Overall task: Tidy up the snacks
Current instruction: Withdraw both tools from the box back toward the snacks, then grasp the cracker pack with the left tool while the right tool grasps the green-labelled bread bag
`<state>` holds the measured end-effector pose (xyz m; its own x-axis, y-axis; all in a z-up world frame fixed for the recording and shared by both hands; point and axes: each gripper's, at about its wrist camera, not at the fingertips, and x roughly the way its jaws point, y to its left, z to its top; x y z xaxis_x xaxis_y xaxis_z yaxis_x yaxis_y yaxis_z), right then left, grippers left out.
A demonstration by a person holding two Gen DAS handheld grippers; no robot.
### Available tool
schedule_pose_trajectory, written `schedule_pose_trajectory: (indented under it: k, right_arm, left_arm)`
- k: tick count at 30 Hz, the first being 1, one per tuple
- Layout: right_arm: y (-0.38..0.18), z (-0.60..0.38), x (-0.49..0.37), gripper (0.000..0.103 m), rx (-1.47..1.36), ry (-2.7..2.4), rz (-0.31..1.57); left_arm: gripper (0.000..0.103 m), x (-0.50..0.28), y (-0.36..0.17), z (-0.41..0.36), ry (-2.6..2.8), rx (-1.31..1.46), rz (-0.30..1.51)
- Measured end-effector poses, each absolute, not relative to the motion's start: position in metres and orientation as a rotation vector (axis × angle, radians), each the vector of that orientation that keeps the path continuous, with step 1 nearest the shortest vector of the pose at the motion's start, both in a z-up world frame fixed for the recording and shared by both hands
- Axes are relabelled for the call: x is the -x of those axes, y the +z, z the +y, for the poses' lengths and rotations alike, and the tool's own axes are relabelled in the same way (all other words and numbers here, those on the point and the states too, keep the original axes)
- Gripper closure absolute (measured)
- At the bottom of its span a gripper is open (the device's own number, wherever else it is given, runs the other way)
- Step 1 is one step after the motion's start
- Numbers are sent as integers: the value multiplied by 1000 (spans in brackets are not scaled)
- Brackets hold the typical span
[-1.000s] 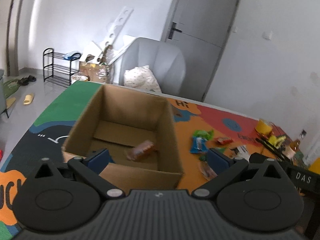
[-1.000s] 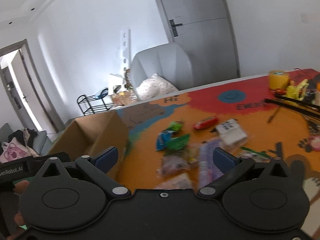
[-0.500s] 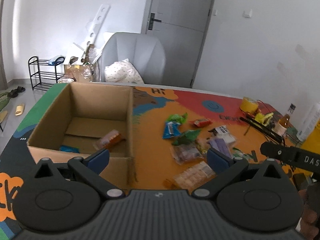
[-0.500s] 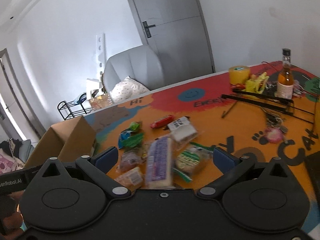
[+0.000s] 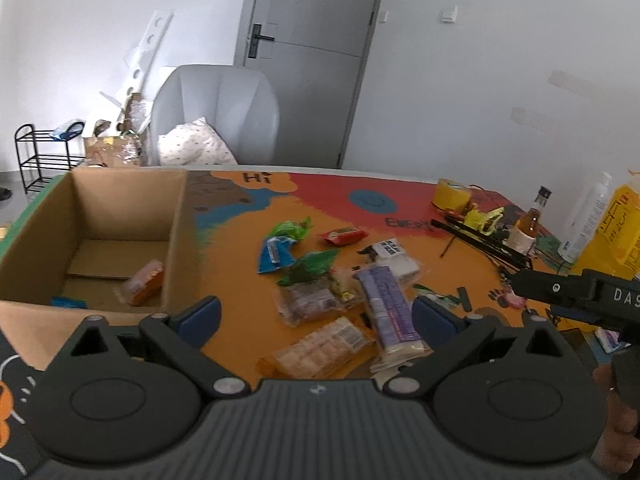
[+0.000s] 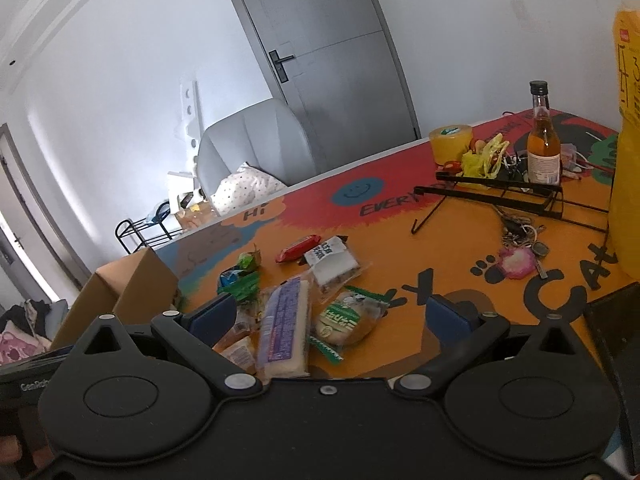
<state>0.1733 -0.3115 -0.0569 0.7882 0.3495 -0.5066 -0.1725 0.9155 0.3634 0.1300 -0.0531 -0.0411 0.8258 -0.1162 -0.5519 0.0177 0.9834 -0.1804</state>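
An open cardboard box (image 5: 178, 240) stands at the left of the colourful table, with an orange snack pack (image 5: 146, 282) and a blue packet (image 5: 68, 303) inside. Several snacks lie in a pile to its right: a purple wafer pack (image 5: 386, 306), a clear biscuit pack (image 5: 320, 346), a red bar (image 5: 342, 235) and green packets (image 5: 310, 266). My left gripper (image 5: 316, 318) hovers open above the pile, empty. My right gripper (image 6: 338, 312) is open too, over the purple wafer pack (image 6: 284, 322) and a green-labelled bun (image 6: 346, 316). The box (image 6: 120, 294) shows at its left.
At the table's far right stand a black wire rack (image 6: 500, 192), an amber bottle (image 6: 542, 140), a yellow tape roll (image 6: 450, 140), keys with a pink fob (image 6: 518, 260) and a tall yellow bag (image 6: 628, 128). A grey armchair (image 5: 216, 116) is behind the table.
Both views have swung right, from the box toward the snack pile. The orange pack that was dropping into the box now lies on its floor. Both grippers stayed open.
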Motion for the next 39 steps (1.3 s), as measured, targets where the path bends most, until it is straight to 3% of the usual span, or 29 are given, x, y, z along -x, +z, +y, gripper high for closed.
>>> schedule_pose_trajectory:
  k: [5,13,32,39]
  right_arm:
    - [-72,-316,-184,0,-344,272,624]
    - [-97,-308,-207,8,-339,262,674]
    - [-122,-280,-250,8,-222,208,699]
    - [-128,-261,-263,8,-131,171,706]
  left_arm:
    - [11,-144,-54,-61,-102,158,613]
    - [35,-170,-79,-64,-104,161,669]
    - [39,-195,-122,-68,-134,123,799]
    - [67,-195,-120,-60,-111,169,793]
